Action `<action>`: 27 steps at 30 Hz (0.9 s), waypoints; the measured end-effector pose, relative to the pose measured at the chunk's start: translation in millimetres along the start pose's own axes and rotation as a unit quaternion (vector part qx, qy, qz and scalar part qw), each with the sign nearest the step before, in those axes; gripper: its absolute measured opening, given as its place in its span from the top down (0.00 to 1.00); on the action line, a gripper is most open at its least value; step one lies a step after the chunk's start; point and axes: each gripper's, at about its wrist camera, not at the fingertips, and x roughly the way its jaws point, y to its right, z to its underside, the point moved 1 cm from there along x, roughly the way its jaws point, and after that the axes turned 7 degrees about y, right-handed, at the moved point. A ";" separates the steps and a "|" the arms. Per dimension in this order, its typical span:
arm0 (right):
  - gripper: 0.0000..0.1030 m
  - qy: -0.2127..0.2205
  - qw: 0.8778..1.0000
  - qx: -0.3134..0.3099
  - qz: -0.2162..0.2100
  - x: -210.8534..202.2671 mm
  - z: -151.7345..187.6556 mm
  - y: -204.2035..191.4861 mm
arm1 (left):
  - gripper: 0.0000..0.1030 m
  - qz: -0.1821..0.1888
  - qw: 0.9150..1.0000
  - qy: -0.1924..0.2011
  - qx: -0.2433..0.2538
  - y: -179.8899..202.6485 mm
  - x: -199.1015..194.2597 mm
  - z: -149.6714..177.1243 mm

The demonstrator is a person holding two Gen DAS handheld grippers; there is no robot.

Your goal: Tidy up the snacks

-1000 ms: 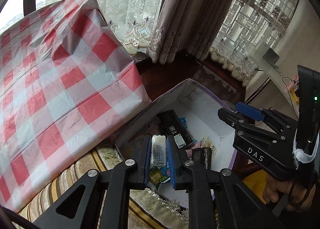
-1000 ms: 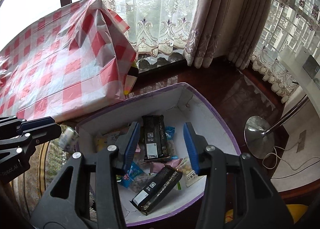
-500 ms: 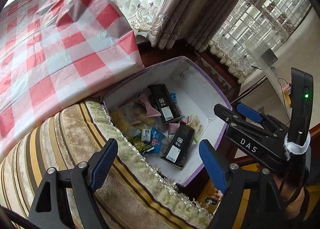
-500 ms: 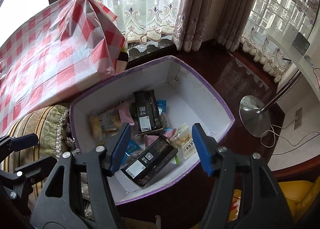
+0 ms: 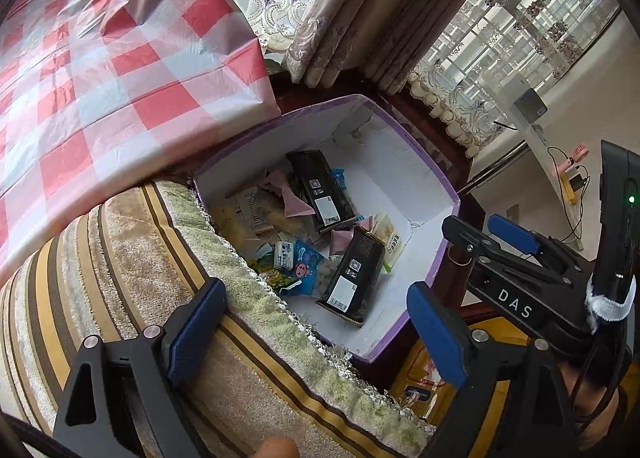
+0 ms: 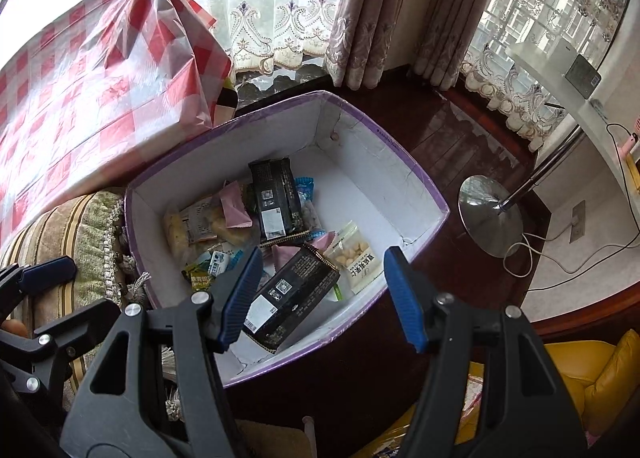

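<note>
Box (image 6: 400,185): white inside, purple rim, on dark wood floor beside the striped cushion (image 5: 120,258). Contents: two long black packets. Far black packet (image 6: 276,197) runs lengthwise toward the window; near black packet (image 6: 292,294) lies diagonal, white barcode label at its near end. Small clear bag (image 6: 356,258) shows pale round pieces; print unreadable. Your left gripper (image 5: 316,322), jaws just opened wide, holds nothing. Your right gripper (image 6: 320,294), marked "DAS", is parted, empty.
</note>
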 end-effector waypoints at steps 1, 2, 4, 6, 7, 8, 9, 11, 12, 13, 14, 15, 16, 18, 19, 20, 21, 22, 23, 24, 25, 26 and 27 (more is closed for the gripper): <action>0.36 -0.001 1.000 -0.002 0.000 0.3 0.3 -0.8 | 0.10 0.001 1.000 0.000 -0.001 -0.5 0.0 -0.3; 0.36 -0.001 1.000 -0.003 -0.001 0.5 0.7 -1.5 | 0.10 0.002 1.000 0.001 -0.003 -0.9 0.1 -0.7; 0.36 -0.003 1.000 -0.004 -0.004 0.6 2.0 -2.9 | 0.10 0.002 1.000 0.003 -0.005 -1.3 0.0 -1.0; 0.36 -0.004 1.000 -0.005 -0.006 1.0 3.2 -4.3 | 0.09 0.001 1.000 0.003 -0.003 -0.7 0.3 -0.5; 0.36 -0.005 1.000 -0.004 -0.008 1.1 3.7 -4.8 | 0.09 0.000 1.000 0.002 -0.001 -0.2 0.5 -0.5; 0.36 -0.006 1.000 -0.005 -0.010 1.3 4.1 -5.1 | 0.08 0.000 1.000 0.001 0.000 0.4 1.3 -0.5; 0.36 -0.007 1.000 -0.005 -0.010 1.7 4.8 -5.5 | 0.08 0.000 1.000 0.000 0.001 0.9 2.0 -0.7; 0.36 -0.008 1.000 -0.005 -0.011 2.6 5.4 -5.3 | 0.08 0.000 1.000 0.000 0.001 0.7 2.5 -1.1; 0.36 -0.009 1.000 -0.005 -0.011 2.8 5.1 -5.2 | 0.08 0.000 1.000 0.000 0.002 0.8 2.6 -1.2; 0.36 -0.009 1.000 -0.004 -0.011 2.7 5.0 -5.0 | 0.08 -0.001 1.000 -0.001 0.002 0.8 2.9 -1.2; 0.36 -0.009 1.000 -0.004 -0.010 2.7 4.6 -5.0 | 0.08 -0.001 1.000 -0.001 0.003 0.7 2.9 -1.2; 0.36 -0.009 1.000 -0.003 -0.010 2.7 4.5 -4.9 | 0.08 -0.001 1.000 -0.001 0.003 0.6 3.0 -1.3; 0.36 -0.009 1.000 -0.003 -0.010 2.9 4.5 -4.5 | 0.08 -0.001 1.000 -0.002 0.003 0.5 3.2 -1.4; 0.36 -0.011 1.000 -0.002 -0.010 3.4 4.7 -4.3 | 0.08 -0.001 1.000 -0.001 0.003 0.6 3.1 -1.3; 0.36 -0.012 1.000 -0.002 -0.010 3.7 5.1 -4.6 | 0.08 -0.001 1.000 -0.001 0.002 0.6 3.0 -1.4; 0.36 -0.012 1.000 -0.003 -0.010 3.8 5.3 -4.9 | 0.08 0.000 1.000 -0.001 0.002 0.6 3.2 -1.4; 0.36 -0.012 1.000 -0.003 -0.010 3.9 5.5 -5.4 | 0.08 0.000 1.000 -0.001 0.002 0.7 3.9 -1.4; 0.36 -0.012 1.000 -0.003 -0.011 3.7 5.6 -5.6 | 0.08 -0.001 1.000 -0.001 0.002 0.6 3.9 -1.4; 0.36 -0.012 1.000 -0.003 -0.011 3.6 5.8 -5.6 | 0.08 -0.001 1.000 -0.001 0.002 0.6 3.9 -1.5; 0.36 -0.012 1.000 -0.003 -0.011 4.3 5.5 -5.6 | 0.08 -0.001 1.000 -0.001 0.002 0.6 4.0 -1.5; 0.36 -0.013 1.000 -0.003 -0.011 4.4 5.7 -5.6 | 0.08 -0.001 1.000 -0.001 0.003 0.6 4.1 -1.5; 0.36 -0.013 1.000 -0.003 -0.011 4.3 5.7 -5.6 | 0.08 -0.001 1.000 -0.001 0.002 0.6 4.0 -1.5; 0.36 -0.013 1.000 -0.003 -0.011 4.2 5.8 -5.5 | 0.08 -0.001 1.000 -0.001 0.002 0.6 4.0 -1.5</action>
